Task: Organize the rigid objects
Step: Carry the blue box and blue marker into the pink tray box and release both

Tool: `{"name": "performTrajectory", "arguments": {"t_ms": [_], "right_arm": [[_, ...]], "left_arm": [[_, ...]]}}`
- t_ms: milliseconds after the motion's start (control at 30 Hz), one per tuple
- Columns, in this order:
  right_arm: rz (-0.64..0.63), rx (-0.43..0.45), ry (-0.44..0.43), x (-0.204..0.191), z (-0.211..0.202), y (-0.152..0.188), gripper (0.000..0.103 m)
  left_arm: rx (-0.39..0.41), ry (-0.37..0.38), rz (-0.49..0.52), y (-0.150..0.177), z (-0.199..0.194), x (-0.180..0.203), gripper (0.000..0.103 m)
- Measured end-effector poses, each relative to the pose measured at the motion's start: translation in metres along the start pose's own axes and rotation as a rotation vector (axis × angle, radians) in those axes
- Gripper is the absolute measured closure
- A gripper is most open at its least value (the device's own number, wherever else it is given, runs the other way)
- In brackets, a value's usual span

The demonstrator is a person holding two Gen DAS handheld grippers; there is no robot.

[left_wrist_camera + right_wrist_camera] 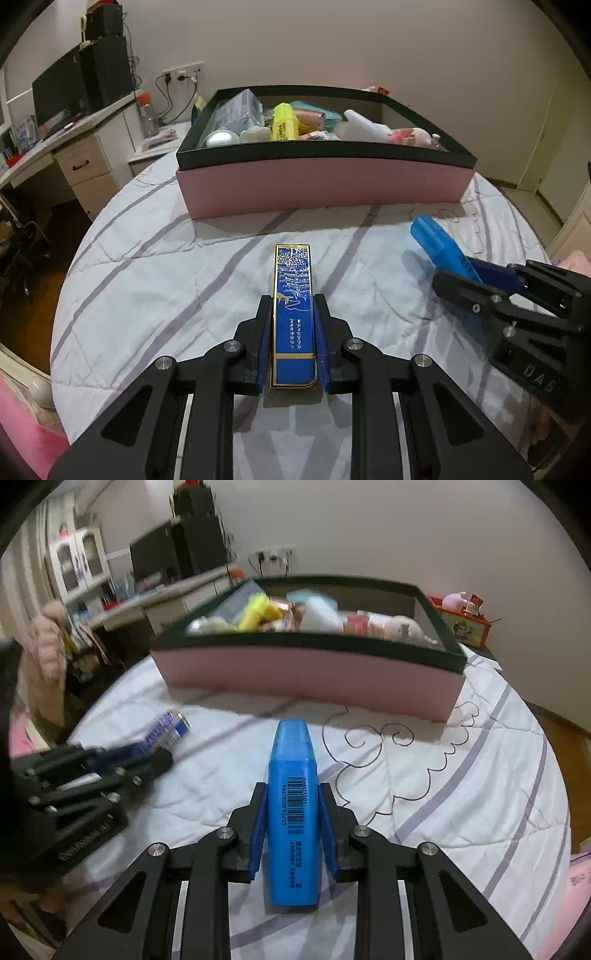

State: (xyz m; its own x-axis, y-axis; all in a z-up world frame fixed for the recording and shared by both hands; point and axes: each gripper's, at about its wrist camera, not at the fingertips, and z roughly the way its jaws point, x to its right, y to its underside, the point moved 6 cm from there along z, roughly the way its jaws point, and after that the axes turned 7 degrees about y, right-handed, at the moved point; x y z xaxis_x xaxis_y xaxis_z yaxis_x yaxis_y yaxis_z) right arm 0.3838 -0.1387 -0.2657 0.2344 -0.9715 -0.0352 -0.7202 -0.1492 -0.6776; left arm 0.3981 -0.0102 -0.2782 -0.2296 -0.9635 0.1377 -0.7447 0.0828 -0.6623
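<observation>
Left hand-held gripper [293,332] clamped on blue box [293,295]; right hand-held gripper [293,827] on highlighter [293,812]; either could slip before reaching the crowded bin [325,181].

Each fisheye camera is sitting just behind its own black two-finger gripper, looking forward and downward along the fingers from close above the white quilted bedspread with grey stripes [155,266]. Both views are facing the pink open box with a black rim [325,184], lying across the upper middle of each frame. They are sharing that box, and each is catching the other gripper at its side edge.
</observation>
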Motion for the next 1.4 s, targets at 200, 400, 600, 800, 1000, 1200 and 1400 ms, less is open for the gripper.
{"name": "performTrajectory", "arguments": {"t_ms": [200, 400, 600, 800, 1000, 1200, 1400], "right_arm": [[0.046, 0.128, 0.003, -0.001, -0.04, -0.006, 0.076], [0.013, 0.249, -0.005, -0.018, -0.086, -0.021, 0.076], [-0.028, 0.367, 0.051, -0.033, -0.126, -0.033, 0.076], [-0.035, 0.464, 0.097, -0.037, -0.157, -0.041, 0.076], [-0.049, 0.527, 0.112, -0.041, -0.175, -0.047, 0.076], [-0.044, 0.577, 0.125, -0.039, -0.191, -0.051, 0.076], [-0.044, 0.584, 0.134, -0.037, -0.192, -0.063, 0.076]], "left_arm": [[0.123, 0.016, -0.022, -0.009, -0.034, 0.007, 0.083], [0.202, 0.034, -0.004, -0.025, -0.071, 0.023, 0.082], [0.323, 0.015, 0.014, -0.034, -0.11, 0.035, 0.083], [0.404, -0.027, 0.059, -0.042, -0.137, 0.047, 0.082], [0.485, -0.001, 0.089, -0.05, -0.161, 0.06, 0.082], [0.532, -0.013, 0.116, -0.057, -0.17, 0.068, 0.082], [0.552, -0.032, 0.146, -0.072, -0.17, 0.071, 0.082]]}}
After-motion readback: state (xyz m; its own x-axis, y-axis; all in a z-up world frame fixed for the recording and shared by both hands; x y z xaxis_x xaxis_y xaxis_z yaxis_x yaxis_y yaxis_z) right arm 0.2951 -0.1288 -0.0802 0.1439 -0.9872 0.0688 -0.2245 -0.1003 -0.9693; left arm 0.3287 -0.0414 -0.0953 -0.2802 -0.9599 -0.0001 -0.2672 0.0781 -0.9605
